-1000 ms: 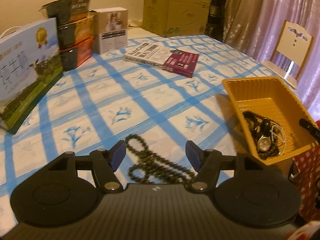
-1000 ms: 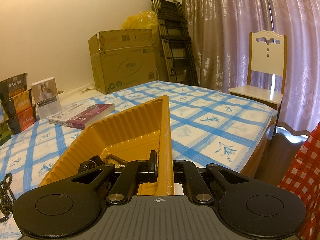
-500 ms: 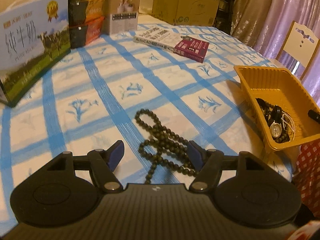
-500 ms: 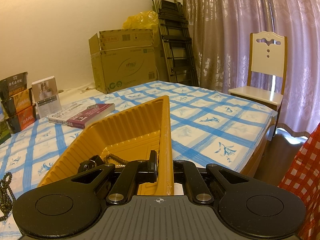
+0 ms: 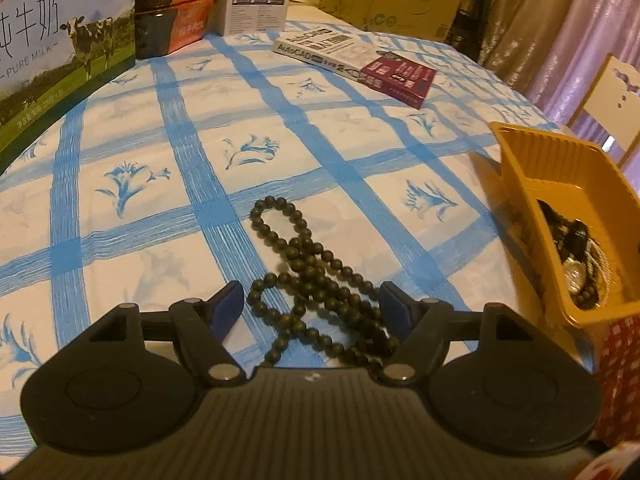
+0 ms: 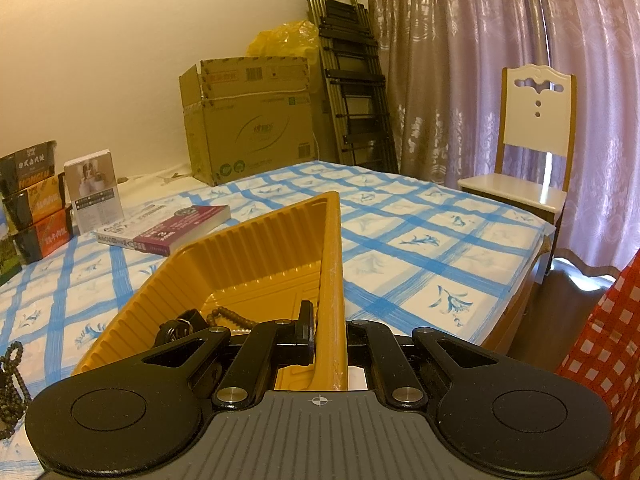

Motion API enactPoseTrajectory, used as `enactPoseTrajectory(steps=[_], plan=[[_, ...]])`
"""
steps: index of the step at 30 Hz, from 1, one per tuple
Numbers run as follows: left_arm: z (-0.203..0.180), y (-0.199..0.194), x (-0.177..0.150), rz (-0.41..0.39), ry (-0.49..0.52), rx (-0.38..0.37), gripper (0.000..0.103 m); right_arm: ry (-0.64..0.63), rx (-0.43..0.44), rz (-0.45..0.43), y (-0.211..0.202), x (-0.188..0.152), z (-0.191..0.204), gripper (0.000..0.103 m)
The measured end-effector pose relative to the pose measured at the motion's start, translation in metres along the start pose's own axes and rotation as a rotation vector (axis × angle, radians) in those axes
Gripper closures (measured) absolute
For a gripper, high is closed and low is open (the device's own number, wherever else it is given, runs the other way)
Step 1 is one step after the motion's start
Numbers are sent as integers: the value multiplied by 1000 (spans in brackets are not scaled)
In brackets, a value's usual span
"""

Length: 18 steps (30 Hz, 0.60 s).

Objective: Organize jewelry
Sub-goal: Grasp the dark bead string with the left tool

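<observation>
A dark bead necklace (image 5: 308,276) lies coiled on the blue-checked tablecloth (image 5: 180,168). My left gripper (image 5: 312,310) is open, its blue-padded fingers on either side of the near coils, low over the cloth. A yellow ribbed tray (image 5: 560,184) stands at the table's right edge and holds a watch (image 5: 574,272) and other bead strings. My right gripper (image 6: 326,336) is shut on the tray's near wall (image 6: 332,280). The necklace also shows at the far left of the right wrist view (image 6: 10,384).
A purple-and-white book (image 5: 356,60) lies beyond the necklace. A milk carton box (image 5: 60,40), stacked noodle bowls (image 5: 172,12) and a small white box (image 5: 256,8) stand at the back left. Cardboard boxes (image 6: 248,120), a folded ladder (image 6: 348,80) and a white chair (image 6: 532,152) stand beyond the table.
My left gripper has moved forward and down over the necklace, so the coils now lie between its open fingers. The right gripper and tray have not moved.
</observation>
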<state>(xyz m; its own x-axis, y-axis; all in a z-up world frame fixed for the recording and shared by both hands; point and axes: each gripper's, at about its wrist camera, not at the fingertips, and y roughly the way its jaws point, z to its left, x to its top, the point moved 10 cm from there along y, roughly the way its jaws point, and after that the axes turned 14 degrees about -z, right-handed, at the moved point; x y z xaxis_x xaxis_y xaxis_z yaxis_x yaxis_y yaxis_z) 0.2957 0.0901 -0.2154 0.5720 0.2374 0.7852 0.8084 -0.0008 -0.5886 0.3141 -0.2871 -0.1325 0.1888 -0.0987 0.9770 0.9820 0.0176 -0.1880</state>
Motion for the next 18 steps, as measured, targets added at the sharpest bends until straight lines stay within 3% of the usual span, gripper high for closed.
enactPoseTrajectory(steps=[6,11,12,16,18], plan=[[2,16,1,-10,48,86,27,0,1,0,0,0,1,97],[-2,14,-6,-15,102,92,36,0,0,0,0,0,1,97],[-4,13,-8,-17,124,85,42,0,0,0,0,0,1,97],[-15,4,-12,-19,180,30,85,-1,0,0,0,0,1,97],[-19,1,-14,-12,181,6,87,-2,0,0,-1,0,0,97]])
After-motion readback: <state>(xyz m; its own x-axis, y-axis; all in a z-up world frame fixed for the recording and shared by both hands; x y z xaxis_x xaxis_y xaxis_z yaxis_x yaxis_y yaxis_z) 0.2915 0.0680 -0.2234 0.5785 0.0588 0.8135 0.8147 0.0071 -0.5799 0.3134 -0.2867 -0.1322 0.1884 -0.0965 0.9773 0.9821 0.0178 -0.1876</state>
